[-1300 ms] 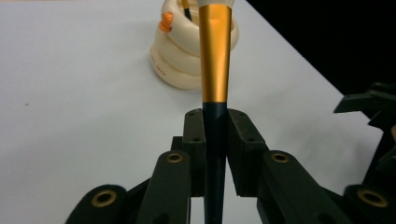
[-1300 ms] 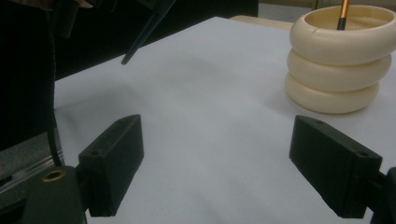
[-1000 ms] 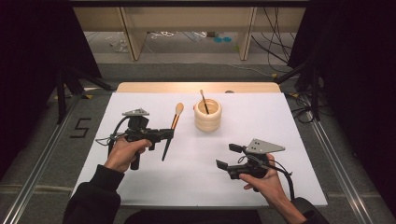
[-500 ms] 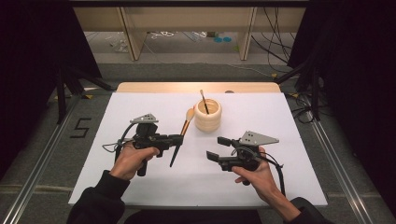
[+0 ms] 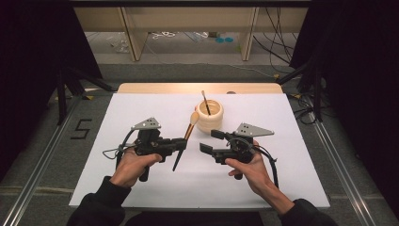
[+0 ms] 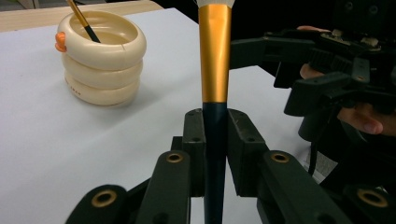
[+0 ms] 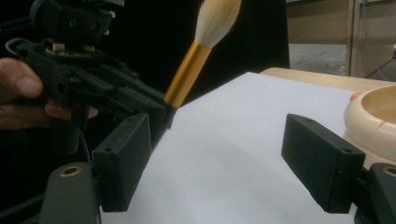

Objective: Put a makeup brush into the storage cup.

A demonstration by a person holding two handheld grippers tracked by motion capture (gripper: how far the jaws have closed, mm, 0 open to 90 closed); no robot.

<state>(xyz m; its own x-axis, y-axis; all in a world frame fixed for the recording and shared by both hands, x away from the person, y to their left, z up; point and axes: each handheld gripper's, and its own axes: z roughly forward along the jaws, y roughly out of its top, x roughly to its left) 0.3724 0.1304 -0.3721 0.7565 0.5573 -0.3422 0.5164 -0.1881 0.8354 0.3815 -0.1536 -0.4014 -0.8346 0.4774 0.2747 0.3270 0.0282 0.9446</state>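
Observation:
My left gripper (image 5: 181, 143) is shut on the dark handle of a makeup brush (image 5: 189, 126) with a gold ferrule and cream bristles. The brush slants up toward the cream ringed cup (image 5: 209, 115). In the left gripper view the handle stands pinched between the pads (image 6: 194, 135), below the gold ferrule of the brush (image 6: 215, 60). My right gripper (image 5: 210, 141) faces it from the right, open. Its jaws have closed a little in the last second, with nothing between them. The right gripper view has the brush (image 7: 187, 81) beyond my open right gripper (image 7: 224, 158).
A thin brush (image 5: 205, 101) leans in the cup, which has a small orange knob on its rim (image 6: 60, 42). White sheet (image 5: 141, 108) covers the wooden table (image 5: 155, 88). Metal rails run along the floor on both sides; cables lie at the right.
Both hands have come toward the middle of the sheet. The left carried the brush rightward, close to the cup; the right moved left and slightly up, now facing the left gripper.

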